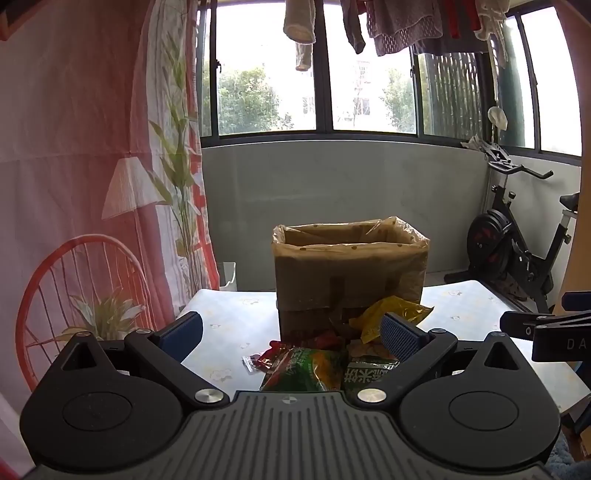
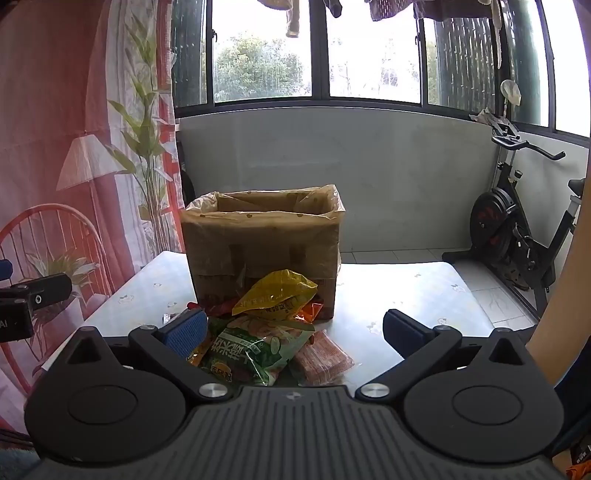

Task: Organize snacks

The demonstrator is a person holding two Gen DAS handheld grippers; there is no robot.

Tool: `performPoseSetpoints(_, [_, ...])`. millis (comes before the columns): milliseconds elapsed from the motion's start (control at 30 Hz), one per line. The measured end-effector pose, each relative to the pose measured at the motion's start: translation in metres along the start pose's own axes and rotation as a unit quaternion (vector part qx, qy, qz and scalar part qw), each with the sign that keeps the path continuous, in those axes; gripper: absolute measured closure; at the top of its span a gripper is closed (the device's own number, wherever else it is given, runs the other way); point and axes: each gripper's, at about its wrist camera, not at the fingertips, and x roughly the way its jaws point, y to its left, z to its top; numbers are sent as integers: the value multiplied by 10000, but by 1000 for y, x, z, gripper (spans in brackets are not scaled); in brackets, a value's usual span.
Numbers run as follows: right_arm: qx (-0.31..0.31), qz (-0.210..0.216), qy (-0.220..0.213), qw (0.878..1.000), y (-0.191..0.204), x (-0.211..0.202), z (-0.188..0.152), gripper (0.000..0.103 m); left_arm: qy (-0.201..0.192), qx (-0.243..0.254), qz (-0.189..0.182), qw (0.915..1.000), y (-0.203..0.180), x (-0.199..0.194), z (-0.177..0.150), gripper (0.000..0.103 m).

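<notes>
A pile of snack packets lies on the white table in front of a cardboard box lined with a plastic bag. The box has its top open. In the pile are a green packet, a yellow packet leaning on the box, and an orange-pink packet at the right. In the left wrist view the green packet and yellow packet lie ahead. My left gripper is open above the pile, holding nothing. My right gripper is open too, with the pile between its fingers, untouched.
An exercise bike stands on the tiled floor at the right, past the table's edge. A printed curtain hangs along the left. Windows and hanging laundry are behind the box. The other gripper shows at each view's side edge.
</notes>
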Motion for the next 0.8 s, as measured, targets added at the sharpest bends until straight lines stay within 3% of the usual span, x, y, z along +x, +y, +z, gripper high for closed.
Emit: performPoseSetpoints(800, [-4,3,37,10000,-3,2,-5,0,24,33,-51,10000,-2,4,-3,0])
